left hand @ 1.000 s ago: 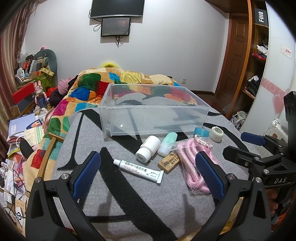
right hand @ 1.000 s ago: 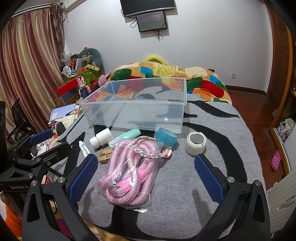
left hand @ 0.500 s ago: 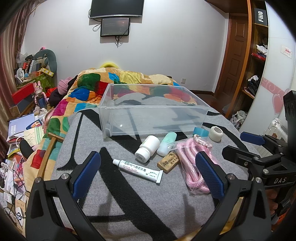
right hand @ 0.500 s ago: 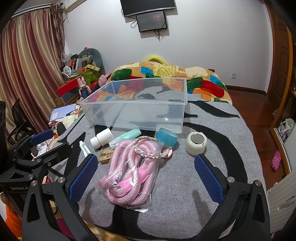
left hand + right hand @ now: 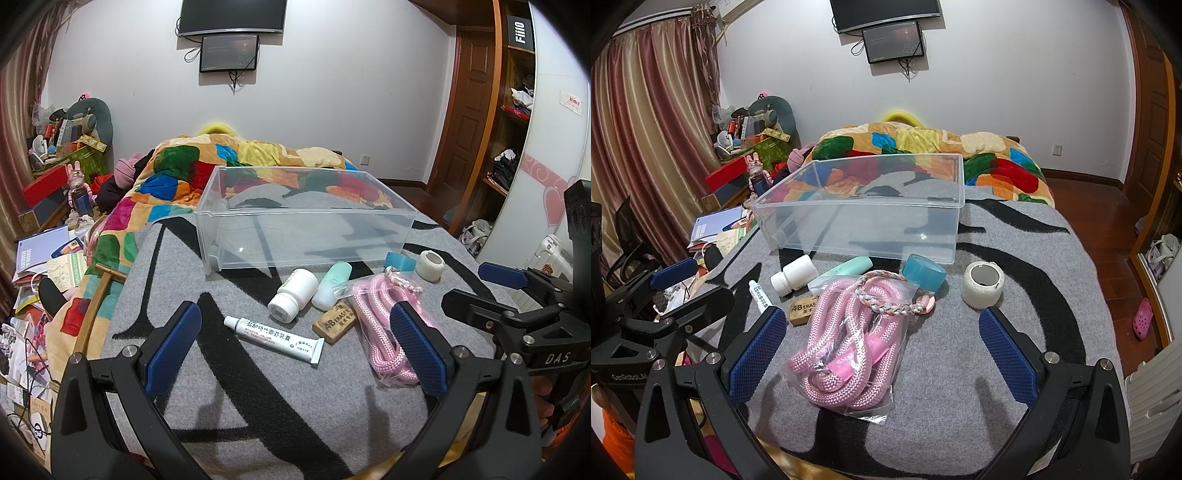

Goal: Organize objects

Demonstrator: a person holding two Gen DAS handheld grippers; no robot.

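**On the bed, nothing is in the bin yet**

On the grey patterned blanket (image 5: 177, 295) in front of you, the clear plastic bin (image 5: 306, 236) stands with nothing in it, as far as its see-through walls let you judge. So the sorting has not started: every item lies outside, in a loose cluster just in front of the bin's near wall.

Your left tool (image 5: 295, 343) is spread wide and holds nothing. It hangs above the blanket with the ointment tube (image 5: 275, 338) lying between its blue pads. Just beyond the tube sit the white pill bottle (image 5: 293, 298) and the mint-green bottle (image 5: 330, 285), both on their sides and side by side, with the brown eraser (image 5: 338, 322) beside them.

Your right tool (image 5: 882, 350) is equally wide open and empty. The bagged pink rope (image 5: 849, 347) lies between its pads, with a braided cord (image 5: 890, 304) across the bag's far end. Further on, the teal tape roll (image 5: 923, 271) rests just short of the bin wall, and the white tape roll (image 5: 982, 284) stands apart to the right.

All eight pieces remain to be moved. The tube and the rope bag look like your nearest first picks, one for each tool.
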